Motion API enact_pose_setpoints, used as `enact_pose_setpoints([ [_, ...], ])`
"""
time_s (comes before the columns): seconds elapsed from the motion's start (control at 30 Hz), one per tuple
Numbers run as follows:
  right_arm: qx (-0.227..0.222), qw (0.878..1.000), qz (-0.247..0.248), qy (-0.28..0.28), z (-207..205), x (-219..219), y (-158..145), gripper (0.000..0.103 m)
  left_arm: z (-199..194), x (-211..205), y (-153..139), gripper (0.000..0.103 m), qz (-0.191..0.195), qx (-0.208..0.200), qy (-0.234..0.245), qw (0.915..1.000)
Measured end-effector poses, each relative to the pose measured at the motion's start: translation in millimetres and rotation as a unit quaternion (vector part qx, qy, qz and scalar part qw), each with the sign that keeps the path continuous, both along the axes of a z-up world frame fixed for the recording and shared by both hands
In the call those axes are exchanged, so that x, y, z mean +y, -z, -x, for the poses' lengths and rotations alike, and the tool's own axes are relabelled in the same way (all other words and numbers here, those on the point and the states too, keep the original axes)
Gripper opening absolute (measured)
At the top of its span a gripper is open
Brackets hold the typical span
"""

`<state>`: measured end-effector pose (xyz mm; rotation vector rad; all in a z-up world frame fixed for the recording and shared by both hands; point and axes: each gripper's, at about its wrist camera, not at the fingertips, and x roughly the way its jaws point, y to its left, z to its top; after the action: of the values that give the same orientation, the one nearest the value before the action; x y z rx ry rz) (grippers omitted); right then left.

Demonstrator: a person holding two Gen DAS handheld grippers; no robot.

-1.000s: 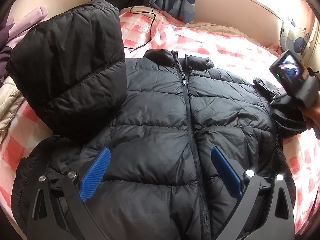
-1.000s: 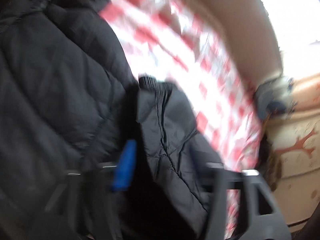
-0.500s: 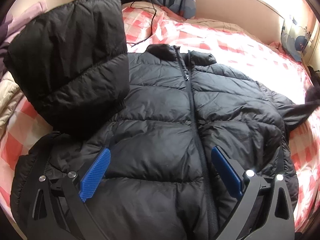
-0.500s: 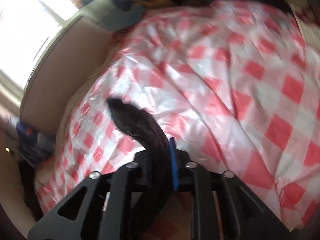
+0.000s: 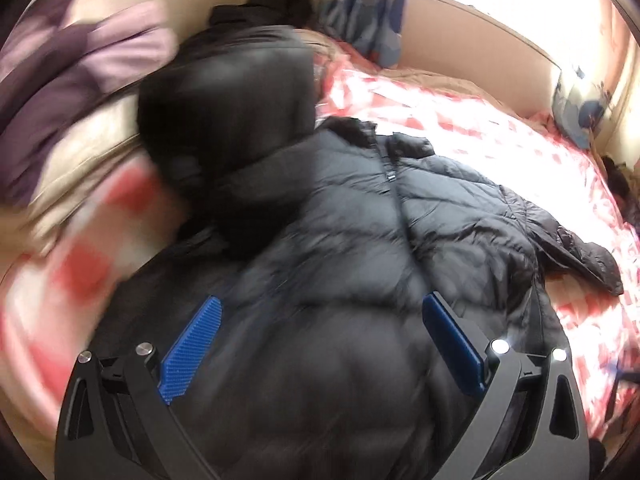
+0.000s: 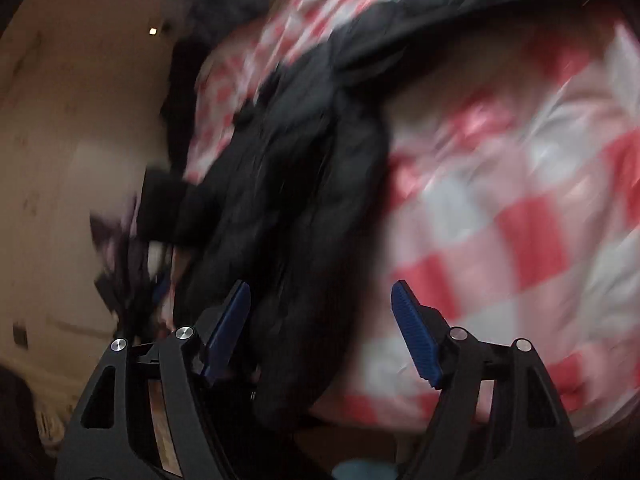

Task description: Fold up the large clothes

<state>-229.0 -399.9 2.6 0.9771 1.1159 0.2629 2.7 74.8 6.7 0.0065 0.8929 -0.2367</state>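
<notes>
1. Jacket [image 5: 360, 240], black and puffy, lies front up and zipped on the checked bed cover [image 5: 500, 152]; it fills the near part of the left view.
2. Left gripper [image 5: 320, 344] hovers over the hem with fingers wide apart, gripping nothing; right gripper [image 6: 320, 320] is also spread and empty, at the jacket's edge [image 6: 300, 200].
3. Padding looks soft, light and slippery; I would pinch a seam or cuff.
4. Farther away, the right sleeve [image 5: 576, 252] lies out sideways; a second dark garment [image 5: 232, 120] covers the left shoulder.

window glare upper right — blown out | motion blur | fisheye edges dark
</notes>
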Motion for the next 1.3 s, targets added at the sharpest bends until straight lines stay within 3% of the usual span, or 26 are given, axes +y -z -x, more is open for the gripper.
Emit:
enact_pose_setpoints([
  [0.07, 0.026, 0.998, 0.002, -0.054, 2.7, 69.6, 20.1, 0.07, 21.7, 38.4, 1.2, 0.097, -0.01, 0.012, -0.025, 0.9996],
  [0.17, 0.034, 0.996, -0.001, -0.082, -10.7, 120.9, 43.9, 0.07, 47.4, 93.1, 10.4, 0.097, -0.028, 0.034, -0.059, 0.9973],
  [0.2, 0.018, 0.996, 0.011, -0.087, -17.2, 128.0, 45.0, 0.059, 53.2, 108.3, 14.1, 0.097, -0.034, 0.044, -0.072, 0.9959],
  [0.23, 0.003, 0.996, 0.026, -0.089, -25.2, 133.7, 42.8, 0.024, 60.2, 126.0, 18.4, 0.097, -0.038, 0.055, -0.086, 0.994],
  [0.3, -0.01, 0.997, 0.015, -0.078, -37.6, 127.6, 38.4, 0.009, 67.8, 148.3, 24.4, 0.097, -0.032, 0.069, -0.101, 0.9919],
  [0.4, -0.076, 0.995, 0.034, -0.054, -42.7, 98.9, -9.3, 0.006, 76.0, 167.1, 26.7, 0.097, -0.018, 0.083, -0.111, 0.9902],
  [0.5, -0.133, 0.988, 0.072, -0.025, -26.2, 62.5, -77.5, 0.006, 82.9, 161.6, 20.5, 0.097, -0.015, 0.075, -0.095, 0.9925],
  [0.57, -0.132, 0.986, 0.1, -0.011, -9.7, 39.5, -89.1, 0.006, 85.9, 153.3, 17.9, 0.097, -0.016, 0.072, -0.079, 0.9941],
  [0.63, -0.088, 0.988, 0.126, -0.008, 3.2, 25.0, -71.1, 0.006, 85.4, 141.3, 21.4, 0.097, -0.016, 0.075, -0.061, 0.9952],
  [0.73, 0.053, 0.983, 0.162, -0.072, 17.6, 19.6, -4.9, 0.013, 79.6, 130.9, 30.3, 0.097, -0.02, 0.083, -0.049, 0.9951],
  [0.83, 0.118, 0.973, 0.197, -0.029, 38.1, 3.6, 17.6, 0.027, 77.7, 121.4, 29.8, 0.097, -0.039, 0.073, -0.044, 0.9956],
  [0.9, 0.105, 0.97, 0.219, 0.016, 47.0, -5.1, 0.8, 0.039, 76.8, 109.7, 23.5, 0.097, -0.058, 0.054, -0.029, 0.9965],
  [0.93, 0.086, 0.967, 0.237, 0.037, 48.6, -6.1, -16.0, 0.049, 75.1, 101.4, 19.6, 0.097, -0.066, 0.045, -0.016, 0.9967],
  [1.0, 0.049, 0.957, 0.278, 0.065, 46.2, -1.9, -47.5, 0.059, 67.9, 75.6, 12.7, 0.097, -0.084, 0.028, 0.024, 0.9958],
  [1.1, -0.058, 0.957, 0.264, 0.109, 49.7, -13.4, -91.5, 0.086, 50.3, 38.9, 8.2, 0.097, -0.11, 0.011, 0.049, 0.9927],
  [1.17, -0.103, 0.962, 0.23, 0.103, 39.4, -0.5, -100.2, 0.088, 28.8, 18.8, 13.4, 0.097, -0.122, 0.015, 0.053, 0.991],
  [1.3, -0.127, 0.977, 0.156, 0.07, 12.5, 36.6, -84.2, 0.088, -39.0, -9.7, 46.5, 0.097, -0.171, 0.056, 0.037, 0.9829],
])
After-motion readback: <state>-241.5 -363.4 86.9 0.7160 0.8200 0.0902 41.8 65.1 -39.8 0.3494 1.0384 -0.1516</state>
